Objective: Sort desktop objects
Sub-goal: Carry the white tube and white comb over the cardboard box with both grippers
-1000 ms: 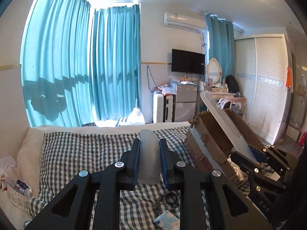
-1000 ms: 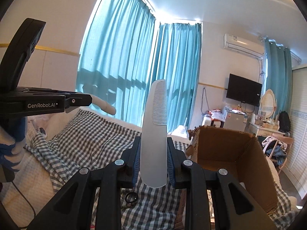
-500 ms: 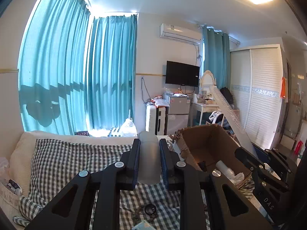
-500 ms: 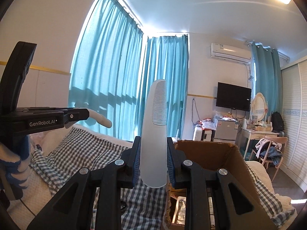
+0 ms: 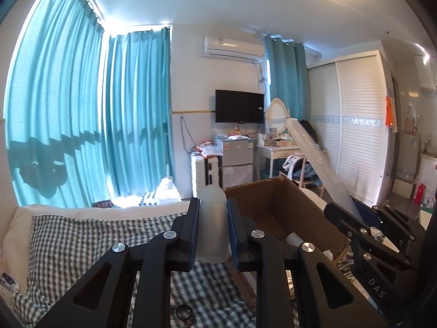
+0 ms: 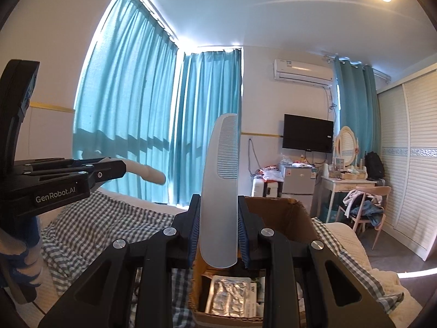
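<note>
My left gripper (image 5: 213,213) is shut on a translucent white bottle (image 5: 213,227), held upright above the checked bedspread (image 5: 82,240). My right gripper (image 6: 218,218) is shut on a pale grey comb (image 6: 222,180) that stands upright, teeth at the top right. The comb also shows in the left wrist view (image 5: 314,153), slanting up from the right gripper (image 5: 363,224). An open cardboard box (image 6: 286,218) sits just beyond and below the right gripper; it also shows in the left wrist view (image 5: 273,207). The left gripper (image 6: 109,170) and its bottle (image 6: 147,173) appear at the left in the right wrist view.
The box holds a foil blister pack (image 6: 232,295) and other small items, and a white bottle (image 5: 296,239). A black ring (image 5: 184,311) lies on the bedspread. Blue curtains (image 5: 82,123), a fridge (image 5: 236,158), a dressing table (image 6: 349,186) and a chair (image 6: 366,207) stand behind.
Both grippers have risen and tilted upward, so the box now sits lower in both views and its inside shows. Each still holds its object.
</note>
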`<state>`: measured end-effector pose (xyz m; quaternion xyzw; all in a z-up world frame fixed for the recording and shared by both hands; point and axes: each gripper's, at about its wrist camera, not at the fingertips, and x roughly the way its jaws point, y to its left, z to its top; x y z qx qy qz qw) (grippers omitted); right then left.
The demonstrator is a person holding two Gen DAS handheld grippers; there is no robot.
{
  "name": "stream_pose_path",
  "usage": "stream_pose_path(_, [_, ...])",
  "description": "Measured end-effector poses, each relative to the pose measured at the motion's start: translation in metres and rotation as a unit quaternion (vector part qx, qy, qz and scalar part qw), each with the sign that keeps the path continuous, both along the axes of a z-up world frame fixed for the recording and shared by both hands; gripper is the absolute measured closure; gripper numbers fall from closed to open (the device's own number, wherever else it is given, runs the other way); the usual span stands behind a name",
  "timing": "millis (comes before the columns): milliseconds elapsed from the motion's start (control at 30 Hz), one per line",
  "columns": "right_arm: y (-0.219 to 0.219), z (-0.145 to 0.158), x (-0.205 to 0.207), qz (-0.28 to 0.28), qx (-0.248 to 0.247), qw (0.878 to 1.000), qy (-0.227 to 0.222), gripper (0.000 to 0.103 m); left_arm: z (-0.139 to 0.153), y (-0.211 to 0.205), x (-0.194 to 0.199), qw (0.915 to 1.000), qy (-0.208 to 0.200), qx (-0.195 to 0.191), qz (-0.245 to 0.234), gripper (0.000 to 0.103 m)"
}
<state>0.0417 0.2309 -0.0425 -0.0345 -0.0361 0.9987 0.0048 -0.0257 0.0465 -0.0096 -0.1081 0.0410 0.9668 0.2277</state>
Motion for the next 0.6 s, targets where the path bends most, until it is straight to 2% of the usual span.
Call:
stream_pose_path(500, [0.041,-0.021,-0.019,-0.076,0.001,0.997,-0.031,0.079,-0.002,0.061,-0.024,0.9983,-0.007,-0.019,-0.055,0.083])
stream_pose_path(567, [0.048,-0.026,-0.024,-0.079,-0.006,0.996,-0.04,0.086,-0.004,0.072,-0.03,0.9975,-0.012,-0.02,-0.067,0.083])
stream_pose_path(600, [0.051,-0.029,-0.028,-0.08,-0.01,0.996,-0.047,0.086,-0.006,0.076,-0.031,0.9972,-0.015,-0.022,-0.071,0.083])
